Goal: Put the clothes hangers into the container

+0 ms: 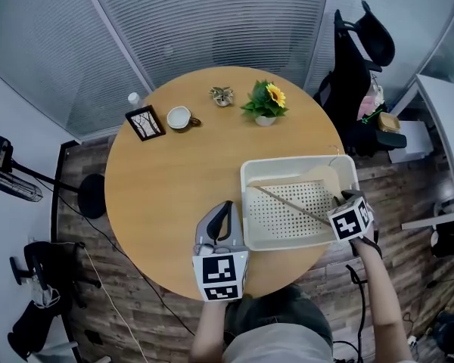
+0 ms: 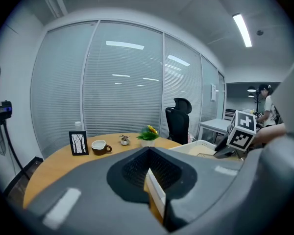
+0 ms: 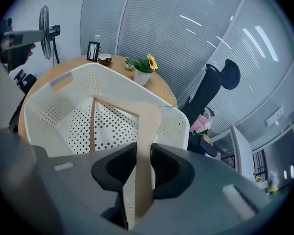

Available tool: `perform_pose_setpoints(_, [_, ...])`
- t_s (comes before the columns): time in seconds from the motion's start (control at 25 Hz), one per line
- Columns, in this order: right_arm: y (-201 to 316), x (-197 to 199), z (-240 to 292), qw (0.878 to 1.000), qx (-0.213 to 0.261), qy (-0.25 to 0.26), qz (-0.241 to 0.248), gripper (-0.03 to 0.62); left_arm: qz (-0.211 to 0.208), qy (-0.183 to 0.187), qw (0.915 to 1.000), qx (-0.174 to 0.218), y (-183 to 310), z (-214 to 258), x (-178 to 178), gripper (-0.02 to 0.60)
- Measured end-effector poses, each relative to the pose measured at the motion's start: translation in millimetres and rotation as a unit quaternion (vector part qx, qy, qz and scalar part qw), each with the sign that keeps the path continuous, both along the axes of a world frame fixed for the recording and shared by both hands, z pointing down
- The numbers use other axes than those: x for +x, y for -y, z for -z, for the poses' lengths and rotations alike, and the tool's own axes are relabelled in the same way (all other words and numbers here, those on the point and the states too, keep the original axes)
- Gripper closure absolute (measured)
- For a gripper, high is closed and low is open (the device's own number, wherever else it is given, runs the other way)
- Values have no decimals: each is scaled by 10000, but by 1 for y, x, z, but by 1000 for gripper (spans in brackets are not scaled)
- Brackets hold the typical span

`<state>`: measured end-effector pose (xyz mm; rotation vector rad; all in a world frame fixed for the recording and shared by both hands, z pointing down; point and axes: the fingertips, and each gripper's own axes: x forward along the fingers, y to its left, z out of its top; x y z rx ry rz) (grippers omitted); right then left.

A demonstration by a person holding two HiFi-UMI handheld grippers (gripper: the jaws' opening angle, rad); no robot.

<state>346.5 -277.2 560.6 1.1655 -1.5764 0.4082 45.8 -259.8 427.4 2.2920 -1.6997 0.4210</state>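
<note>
Your right tool (image 3: 143, 156) is clamped on one flat arm of the wooden hanger (image 3: 145, 121), which lies inside the white container (image 1: 247, 203) at the counter's (image 1: 159, 203) near right, while your left tool (image 1: 225, 205) is closed and empty; I judge the hanger light, stiff and smooth, so hold the broad arm, not the thin bar.

The left claw (image 1: 227, 205) has a smooth grey shell that narrows to a point. At its back end sits the left marker cube (image 1: 221, 276), white with black square patterns on its faces. Seen in the left gripper view, the left claw (image 2: 148, 156) is a broad grey body with a black recess lined by dark ribbed pads, and 2 pale strips, 1 on each side. The right claw (image 1: 337, 198) bears the right marker cube (image 1: 352, 220), also black on white. In the right gripper view, the right claw (image 3: 143, 164) has the same grey body, black pads and pale strips. The person wears a grey top (image 1: 284, 342).
</note>
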Motion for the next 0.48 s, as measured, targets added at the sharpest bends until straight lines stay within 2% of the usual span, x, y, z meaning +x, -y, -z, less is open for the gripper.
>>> perform_pose_setpoints(0.12, [0, -2, 3, 9996, 119, 265, -43, 445, -5, -4, 10000, 8, 0, 1, 1, 580])
perform_pose_setpoints(0.2, [0, -7, 8, 9984, 219, 514, -113, 334, -13, 3, 10000, 20, -1, 1, 1, 580])
perform_pose_setpoints(0.48, [13, -13, 52, 9891, 1126, 908, -272, 321, 20, 58, 9999, 121, 1, 7, -2, 580])
